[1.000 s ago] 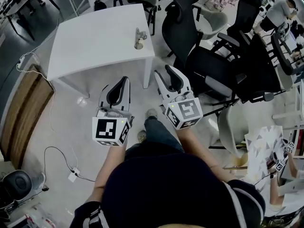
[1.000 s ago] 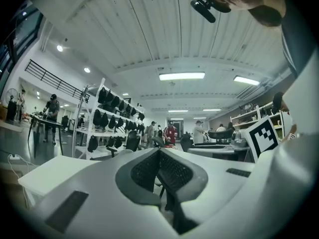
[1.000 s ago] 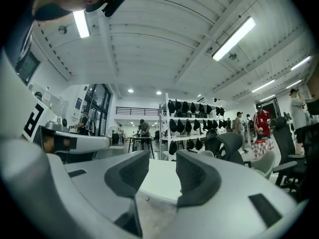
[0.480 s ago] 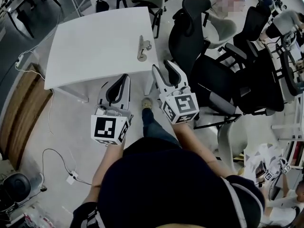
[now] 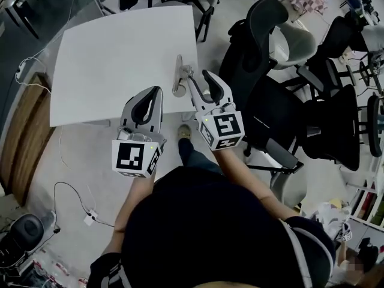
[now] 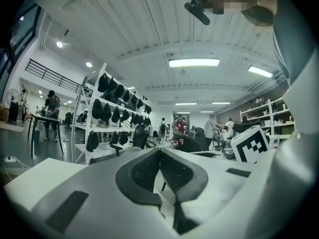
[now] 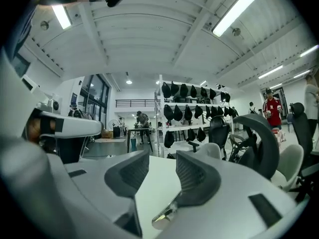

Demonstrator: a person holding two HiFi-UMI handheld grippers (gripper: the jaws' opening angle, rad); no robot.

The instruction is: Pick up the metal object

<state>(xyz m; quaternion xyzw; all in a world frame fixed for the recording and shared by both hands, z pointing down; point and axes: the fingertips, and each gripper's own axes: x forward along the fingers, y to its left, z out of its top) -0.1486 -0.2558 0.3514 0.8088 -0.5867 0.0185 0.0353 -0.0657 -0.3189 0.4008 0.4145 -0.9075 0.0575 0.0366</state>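
Head view: right gripper [image 5: 199,77], jaws apart, beside metal object [image 5: 178,77].

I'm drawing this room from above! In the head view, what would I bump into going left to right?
wooden board → left claw → metal object → right claw → black office chair

Right claw [image 5: 200,77]: shifted forward from above the floor beside the surface [image 5: 114,59] to its near edge; tips now just beside the metal object [image 5: 178,75].
Left claw [image 5: 153,91]: advanced from over the floor; tip now overlaps the surface's near edge in the head view.
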